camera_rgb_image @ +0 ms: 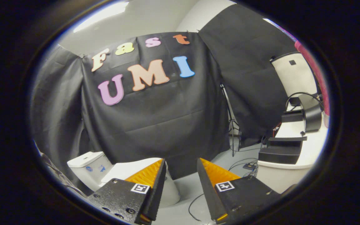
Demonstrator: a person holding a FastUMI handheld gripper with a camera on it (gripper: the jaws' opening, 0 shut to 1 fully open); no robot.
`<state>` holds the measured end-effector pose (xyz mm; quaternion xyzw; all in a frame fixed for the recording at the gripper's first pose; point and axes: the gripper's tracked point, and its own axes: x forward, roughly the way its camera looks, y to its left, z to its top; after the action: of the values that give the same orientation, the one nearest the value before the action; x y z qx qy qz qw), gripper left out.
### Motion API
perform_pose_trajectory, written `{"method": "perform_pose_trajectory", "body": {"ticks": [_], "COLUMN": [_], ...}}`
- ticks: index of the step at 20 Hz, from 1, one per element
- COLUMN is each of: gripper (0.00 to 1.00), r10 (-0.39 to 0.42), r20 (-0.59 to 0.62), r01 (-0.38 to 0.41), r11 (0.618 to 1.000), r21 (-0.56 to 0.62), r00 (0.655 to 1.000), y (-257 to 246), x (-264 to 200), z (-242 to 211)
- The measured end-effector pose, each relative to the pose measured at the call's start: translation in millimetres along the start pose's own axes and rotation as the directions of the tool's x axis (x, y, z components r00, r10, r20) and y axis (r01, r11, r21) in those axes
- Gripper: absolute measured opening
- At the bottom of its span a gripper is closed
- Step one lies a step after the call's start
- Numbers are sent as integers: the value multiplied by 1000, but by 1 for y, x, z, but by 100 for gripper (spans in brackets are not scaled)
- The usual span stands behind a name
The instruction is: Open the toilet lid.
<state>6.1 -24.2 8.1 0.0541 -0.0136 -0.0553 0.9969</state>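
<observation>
1. Nearest of all are the tongs [181, 164], their two fingers spread apart with a bare gap between them and nothing pinched.
2. Each finger carries a small square black-and-white marker [140, 188] on its upper face, and the inner faces are ribbed.
3. Beyond the left finger, low down and partly hidden behind it, stands the white toilet [167, 190].
4. Its lid [130, 168] lies flat and closed over the bowl, just ahead of the left fingertip and not touching it as far as I can see.
5. Further left of that finger the white cistern [87, 167] rises against the black cloth wall [155, 125], with two small blue marks on its front.
6. Ahead of the gap between the fingers the grey floor [189, 187] shows, and a thin dark cable [195, 203] curls across it close to the right finger.
7. Beyond the right finger a white table [292, 168] holds dark boxes [280, 153] stacked in steps, with a dark curved device [311, 115] further back on it.
8. Between the cloth wall and that table a thin black stand [233, 128] rises from the floor, well ahead of the right fingertip.
9. More cables and a small dark block [249, 166] lie on the floor at the table's foot.
</observation>
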Motion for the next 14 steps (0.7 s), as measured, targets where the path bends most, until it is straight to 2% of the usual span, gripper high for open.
{"method": "perform_pose_trajectory", "body": {"ticks": [2, 4, 7, 14], "gripper": [61, 61, 60, 60], "r10": [-2, 25, 25, -29], "r20": [2, 33, 81, 97], "r01": [2, -27, -40, -16], "r11": [999, 996, 981, 899], "r21": [35, 84, 192, 437], "r00": [1000, 999, 996, 995], "y": [3, 14, 22, 42], "x": [9, 20, 47, 104], "z": [3, 9, 15, -8]}}
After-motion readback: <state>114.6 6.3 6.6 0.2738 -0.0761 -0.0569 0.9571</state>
